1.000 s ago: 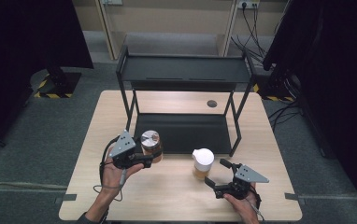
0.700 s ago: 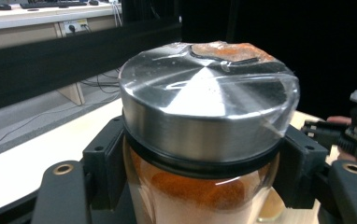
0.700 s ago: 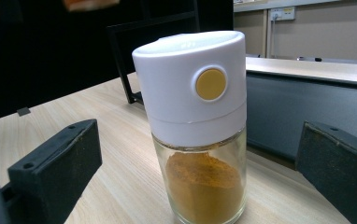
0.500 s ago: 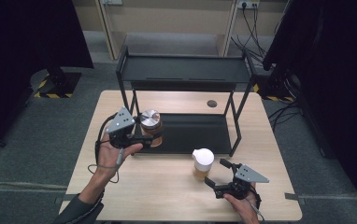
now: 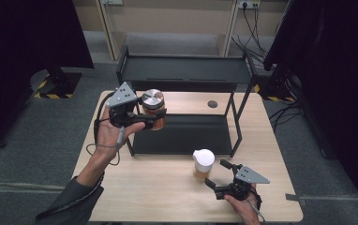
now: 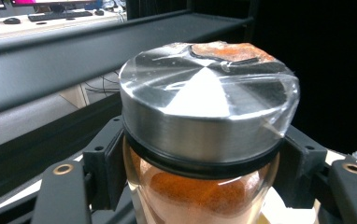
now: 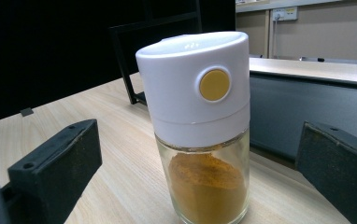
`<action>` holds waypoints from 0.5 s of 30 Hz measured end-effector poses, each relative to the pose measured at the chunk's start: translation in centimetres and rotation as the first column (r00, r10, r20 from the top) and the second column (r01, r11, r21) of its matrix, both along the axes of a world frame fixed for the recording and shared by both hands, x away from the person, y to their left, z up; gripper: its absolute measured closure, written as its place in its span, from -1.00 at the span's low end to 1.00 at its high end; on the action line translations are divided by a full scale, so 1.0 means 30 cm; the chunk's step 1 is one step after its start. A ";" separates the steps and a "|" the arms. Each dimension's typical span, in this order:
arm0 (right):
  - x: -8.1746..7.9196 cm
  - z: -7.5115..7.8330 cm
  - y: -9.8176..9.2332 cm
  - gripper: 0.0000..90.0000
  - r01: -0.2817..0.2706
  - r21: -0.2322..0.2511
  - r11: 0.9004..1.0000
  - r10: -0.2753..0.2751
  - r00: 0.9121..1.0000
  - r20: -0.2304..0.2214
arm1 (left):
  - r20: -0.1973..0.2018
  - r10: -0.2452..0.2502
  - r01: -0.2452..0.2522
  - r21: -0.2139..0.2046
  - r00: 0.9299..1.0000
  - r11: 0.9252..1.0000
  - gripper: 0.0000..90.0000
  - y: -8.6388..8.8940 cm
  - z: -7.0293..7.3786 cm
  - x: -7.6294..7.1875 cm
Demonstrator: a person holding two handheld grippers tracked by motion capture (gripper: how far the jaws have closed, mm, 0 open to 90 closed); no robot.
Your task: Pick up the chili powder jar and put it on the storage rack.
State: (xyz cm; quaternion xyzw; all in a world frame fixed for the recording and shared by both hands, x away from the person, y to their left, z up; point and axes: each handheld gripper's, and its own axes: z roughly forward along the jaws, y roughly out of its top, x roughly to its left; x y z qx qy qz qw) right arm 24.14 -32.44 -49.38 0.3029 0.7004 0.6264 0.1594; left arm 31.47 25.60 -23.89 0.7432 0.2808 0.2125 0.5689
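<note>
A pale wooden table (image 5: 167,192) stands on a grey floor, and on its far half sits a black two-level metal rack (image 5: 184,75) with a flat top shelf and a dark lower tray (image 5: 182,136). A small dark round spot (image 5: 212,104) lies on the tabletop under the upper shelf.

The person's left forearm, in a dark sleeve (image 5: 71,199), comes in from the bottom left. That hand holds the left gripper (image 5: 150,119) up off the table, by the left front corner of the rack. Its jaws are closed tight on a glass jar (image 5: 153,109) with a shiny silver lid, pads pressing on the glass just below the lid. In the left gripper view the jar (image 6: 204,154) is upright, filled with orange-red powder, and a clear film with a smear of that powder lies across the lid.

Near the right front of the table, the right gripper (image 5: 218,174) rests low in the person's hand. Its jaws stand wide apart, not gripping anything. Just ahead of them, upright on the tabletop in front of the rack, is a glass shaker (image 5: 203,164) with a white cap. The right gripper view shows the shaker (image 7: 200,135) between the two open jaws without touching either, with yellow-brown powder in the bottom and a round yellow button on the cap.
</note>
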 end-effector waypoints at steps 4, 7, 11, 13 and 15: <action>0.000 0.000 0.000 -0.98 -0.002 -0.001 1.000 0.002 1.000 0.001 | -0.003 0.004 -0.004 0.002 1.000 1.000 -0.33 -0.003 0.041 0.017; 0.000 0.000 0.000 -0.98 -0.002 0.000 1.000 0.002 1.000 0.001 | 0.001 0.007 -0.007 0.004 1.000 1.000 -0.33 -0.003 0.076 0.022; 0.001 0.000 0.000 -0.98 -0.003 -0.001 1.000 0.003 1.000 -0.002 | 0.003 0.013 -0.013 0.014 1.000 1.000 -0.33 -0.011 0.128 0.029; 0.000 -0.001 0.001 -0.98 -0.004 -0.002 1.000 0.004 1.000 0.001 | 0.003 0.018 -0.018 0.021 1.000 1.000 -0.33 -0.017 0.157 0.036; 0.000 -0.001 0.001 -0.98 -0.005 -0.001 1.000 0.005 1.000 0.001 | 0.007 0.027 -0.027 0.024 1.000 0.999 -0.33 -0.024 0.177 0.043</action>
